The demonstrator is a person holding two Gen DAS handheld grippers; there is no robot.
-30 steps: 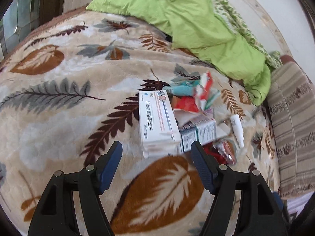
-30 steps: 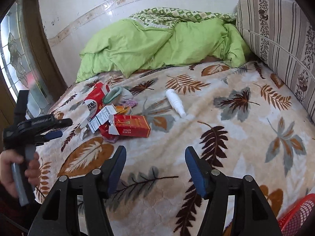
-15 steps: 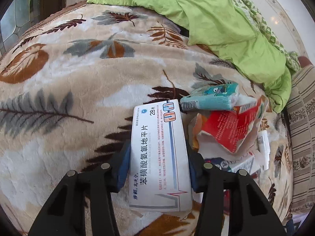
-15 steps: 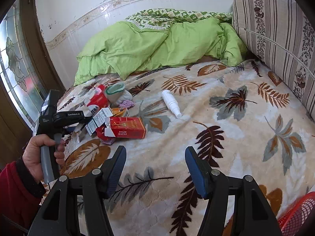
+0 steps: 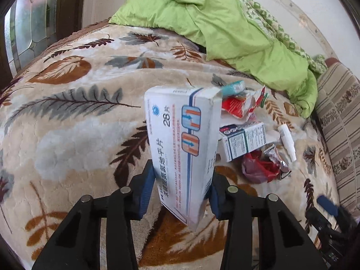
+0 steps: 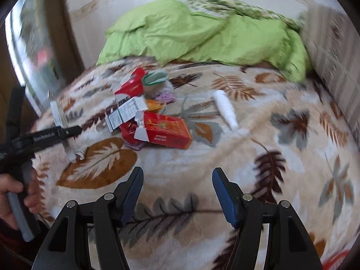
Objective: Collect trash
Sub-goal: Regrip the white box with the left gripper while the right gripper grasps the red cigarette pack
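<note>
One leaf-print blanket (image 5: pixel 67 117), one green duvet (image 5: pixel 236 29) seen. One white medicine box (image 5: pixel 182 148) pinched in just-closed left gripper (image 5: pixel 180 193), lifted off bed. Right gripper (image 6: pixel 177 193) spread, empty. Trash pile (image 6: pixel 148 114): pieces overlapped, count kinda unclear. Red basket (image 6: pixel 335 258) cut off.

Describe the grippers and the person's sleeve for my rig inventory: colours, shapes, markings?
Both the left gripper and right gripper have black angular plastic fingers, ribbed blue pads and silver round rivets. Seen side-on, the left carries small white lettering and a grey handle. The sleeve looks dark red.
</note>
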